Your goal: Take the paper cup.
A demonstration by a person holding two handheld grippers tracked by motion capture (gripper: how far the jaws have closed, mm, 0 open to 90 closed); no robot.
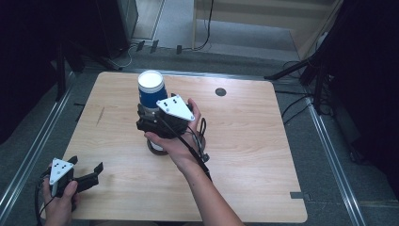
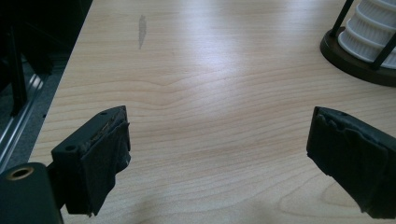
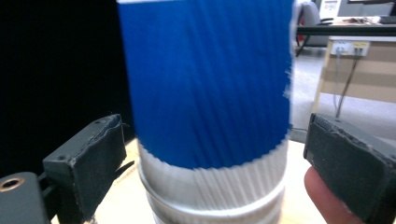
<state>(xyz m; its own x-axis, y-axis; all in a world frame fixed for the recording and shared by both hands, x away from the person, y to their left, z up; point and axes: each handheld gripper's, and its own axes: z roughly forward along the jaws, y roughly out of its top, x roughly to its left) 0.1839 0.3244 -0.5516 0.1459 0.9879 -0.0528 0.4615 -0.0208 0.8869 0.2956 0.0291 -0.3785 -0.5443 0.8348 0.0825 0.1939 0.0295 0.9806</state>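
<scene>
Pale wood table, grey floor

Both grippers, the left gripper at seven o'clock and the right gripper, are black with grey dotted triangular plates, worn pads and trailing black cables.

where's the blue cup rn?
In the high view the blue cup tops a stack of white cups mid-table, just beyond the right gripper; in the right gripper view it stands between the open jaws, untouched.
</scene>
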